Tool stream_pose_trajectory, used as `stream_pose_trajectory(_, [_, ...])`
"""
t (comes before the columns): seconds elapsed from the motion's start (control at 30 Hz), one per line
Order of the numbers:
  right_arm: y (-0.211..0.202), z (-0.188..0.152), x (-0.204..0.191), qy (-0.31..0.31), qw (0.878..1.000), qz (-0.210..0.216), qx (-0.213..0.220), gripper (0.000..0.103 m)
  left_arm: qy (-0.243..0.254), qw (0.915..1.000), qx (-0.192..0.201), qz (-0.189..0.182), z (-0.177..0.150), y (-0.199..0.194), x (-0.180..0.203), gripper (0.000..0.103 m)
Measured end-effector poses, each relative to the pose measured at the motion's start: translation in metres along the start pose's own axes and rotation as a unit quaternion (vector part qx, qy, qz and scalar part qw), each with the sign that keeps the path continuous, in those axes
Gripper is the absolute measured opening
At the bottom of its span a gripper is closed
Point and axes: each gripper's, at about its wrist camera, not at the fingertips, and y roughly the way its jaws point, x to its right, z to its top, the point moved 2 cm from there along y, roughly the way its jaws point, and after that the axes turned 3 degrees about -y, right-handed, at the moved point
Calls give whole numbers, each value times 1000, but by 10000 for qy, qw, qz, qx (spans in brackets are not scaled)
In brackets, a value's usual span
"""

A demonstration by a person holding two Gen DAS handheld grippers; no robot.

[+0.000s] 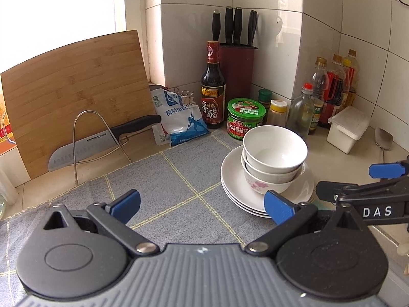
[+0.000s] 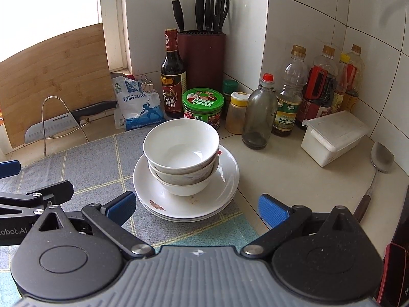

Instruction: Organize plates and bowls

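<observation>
the stack of white plates [image 2: 186, 204] sits on the grey cloth just ahead of the right claw [image 2: 196, 209], three nested bowls [image 2: 181, 153] on top. glazed ceramic: heavy, stiff, slippery, breakable, so best pinched at a rim, top bowl first. both claws hang released and empty, the left claw [image 1: 202, 204] with the stack ahead to its right. readable: "supor" on the knife [image 1: 84, 145], "das" on the right claw's arm.

White-tiled corner walls [image 2: 306, 25], bright window [image 1: 58, 5] at left, pale countertop [image 2: 281, 168], daylight.
</observation>
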Motion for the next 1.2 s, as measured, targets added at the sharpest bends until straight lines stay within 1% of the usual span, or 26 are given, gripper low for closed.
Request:
stream_pose_trajectory(0.43, [1,1,0,-20,10000,-57,-17,103,-18,10000,-52,-30,-1,3,0,102])
stream_pose_trajectory(1.2, [-6,3,-1,-60,9998,-168,74,103,-52,9999,-24,-85,1,2,-1,102])
